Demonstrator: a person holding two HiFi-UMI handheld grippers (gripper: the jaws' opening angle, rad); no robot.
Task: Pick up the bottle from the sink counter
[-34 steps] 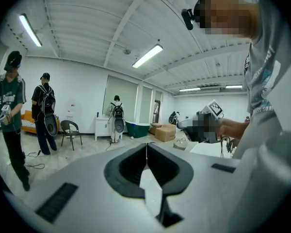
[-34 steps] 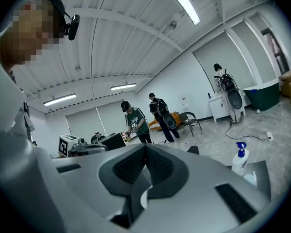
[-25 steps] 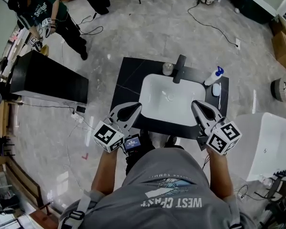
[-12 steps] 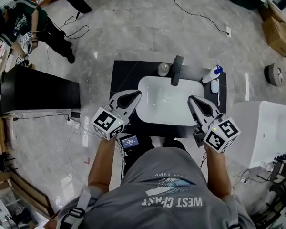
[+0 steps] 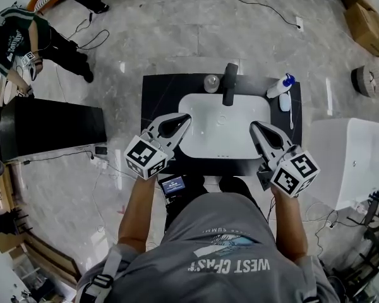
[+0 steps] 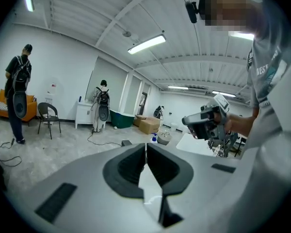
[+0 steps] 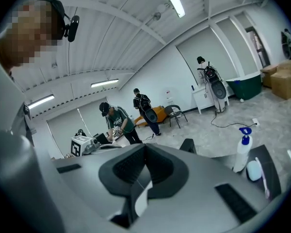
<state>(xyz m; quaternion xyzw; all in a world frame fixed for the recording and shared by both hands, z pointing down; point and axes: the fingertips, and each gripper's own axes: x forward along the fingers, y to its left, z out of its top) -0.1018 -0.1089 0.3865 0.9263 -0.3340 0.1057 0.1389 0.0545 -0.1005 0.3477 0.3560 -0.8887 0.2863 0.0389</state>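
The white bottle (image 5: 280,88) with a blue spray cap stands on the black sink counter (image 5: 155,100) at its far right corner. In the right gripper view the bottle (image 7: 242,151) is ahead and to the right, well clear of the jaws. My right gripper (image 5: 254,126) hovers over the basin's right front edge, jaws together and empty. My left gripper (image 5: 186,117) is over the basin's left edge, shut on nothing. The bottle (image 6: 154,138) shows small and far off in the left gripper view.
A black faucet (image 5: 228,84) and a round cup (image 5: 211,83) sit behind the white basin (image 5: 224,128). A white soap-like lump (image 5: 285,101) and a toothbrush (image 5: 292,115) lie just in front of the bottle. A black cabinet (image 5: 50,128) stands left, a white tub (image 5: 354,163) right.
Both grippers have edged forward over the basin's front corners, the left one more. The head view has shifted, so the counter sits higher in the picture. Both stay shut.
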